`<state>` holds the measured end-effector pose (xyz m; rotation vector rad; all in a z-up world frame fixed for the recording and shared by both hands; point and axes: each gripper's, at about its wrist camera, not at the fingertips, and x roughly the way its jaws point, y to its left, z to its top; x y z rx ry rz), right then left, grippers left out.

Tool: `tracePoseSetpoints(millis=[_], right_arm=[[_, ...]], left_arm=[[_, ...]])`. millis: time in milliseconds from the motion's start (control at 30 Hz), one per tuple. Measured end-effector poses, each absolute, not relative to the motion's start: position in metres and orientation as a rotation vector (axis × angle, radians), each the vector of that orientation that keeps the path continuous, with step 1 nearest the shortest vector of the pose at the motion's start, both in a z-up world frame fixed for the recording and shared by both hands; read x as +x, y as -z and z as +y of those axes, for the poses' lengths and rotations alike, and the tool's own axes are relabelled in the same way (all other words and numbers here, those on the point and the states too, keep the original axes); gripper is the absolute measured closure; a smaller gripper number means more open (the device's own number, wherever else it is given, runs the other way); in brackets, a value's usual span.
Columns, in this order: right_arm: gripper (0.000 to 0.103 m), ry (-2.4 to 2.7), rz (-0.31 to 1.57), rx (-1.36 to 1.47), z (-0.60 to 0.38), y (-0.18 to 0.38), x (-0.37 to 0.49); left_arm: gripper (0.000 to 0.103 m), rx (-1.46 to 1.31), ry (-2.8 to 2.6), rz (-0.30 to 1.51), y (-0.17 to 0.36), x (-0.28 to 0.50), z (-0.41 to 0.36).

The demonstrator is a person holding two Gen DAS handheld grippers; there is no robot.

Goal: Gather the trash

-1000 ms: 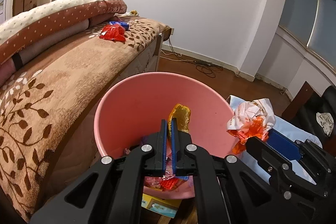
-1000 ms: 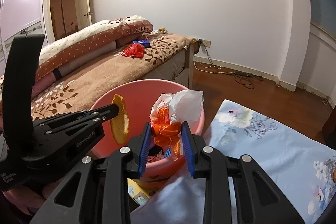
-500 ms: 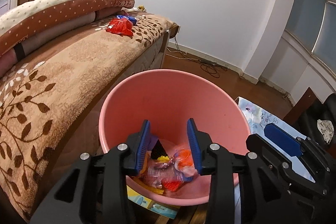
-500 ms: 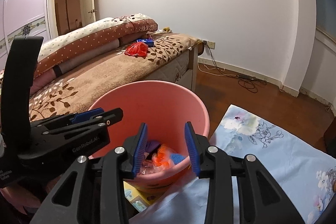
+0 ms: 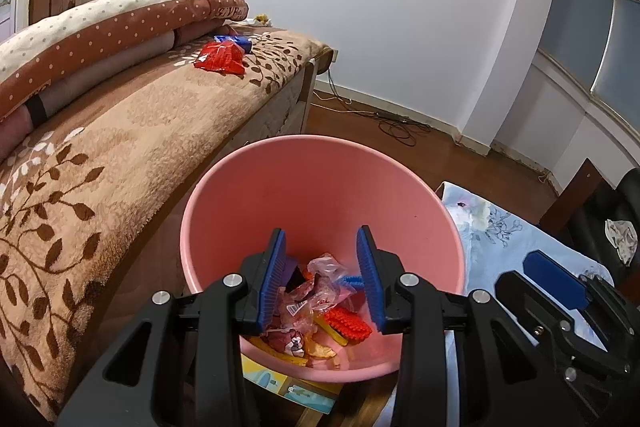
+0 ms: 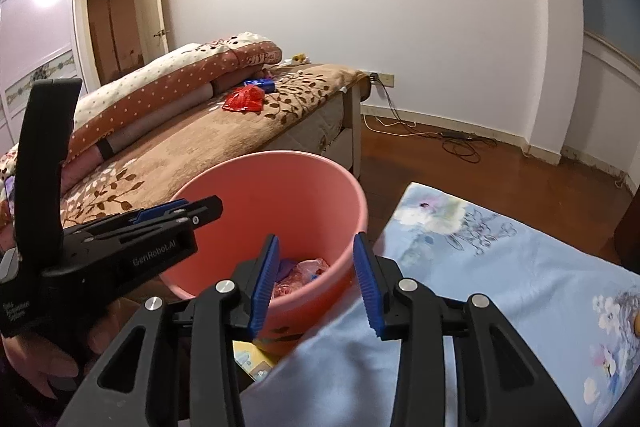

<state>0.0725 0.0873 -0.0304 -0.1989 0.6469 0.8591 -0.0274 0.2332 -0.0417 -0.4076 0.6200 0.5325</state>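
Bedroom, wood floor – pink bin [image 5: 320, 187] beside the bed [image 5: 140, 131], wrappers [image 5: 320, 303] piled inside. Left gripper [image 5: 322, 277] spread over it, empty; right gripper [image 6: 316, 283] opening, nothing between. Red wrapper [image 5: 220, 57] lies on the bed.

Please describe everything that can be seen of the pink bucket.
The pink bucket is round, of smooth plastic as it looks, wider at the rim than at the base. It stands upright on the wooden floor beside the bed, partly on a printed card. Inside lie crumpled wrappers and other trash. No gripper touches it.
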Motion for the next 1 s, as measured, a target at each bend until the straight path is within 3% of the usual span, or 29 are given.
tracePoseSetpoints(millis=[633, 1000], right_arm=[[0.065, -0.771, 0.621, -0.153, 0.028, -0.005, 0.079], [0.065, -0.763, 0.658, -0.107, 0.023, 0.005, 0.089]], left_arm=[[0.066, -0.426, -0.513, 0.588, 0.016, -0.012, 0.224], [0.066, -0.409, -0.506, 0.62, 0.02, -0.002, 0.22]])
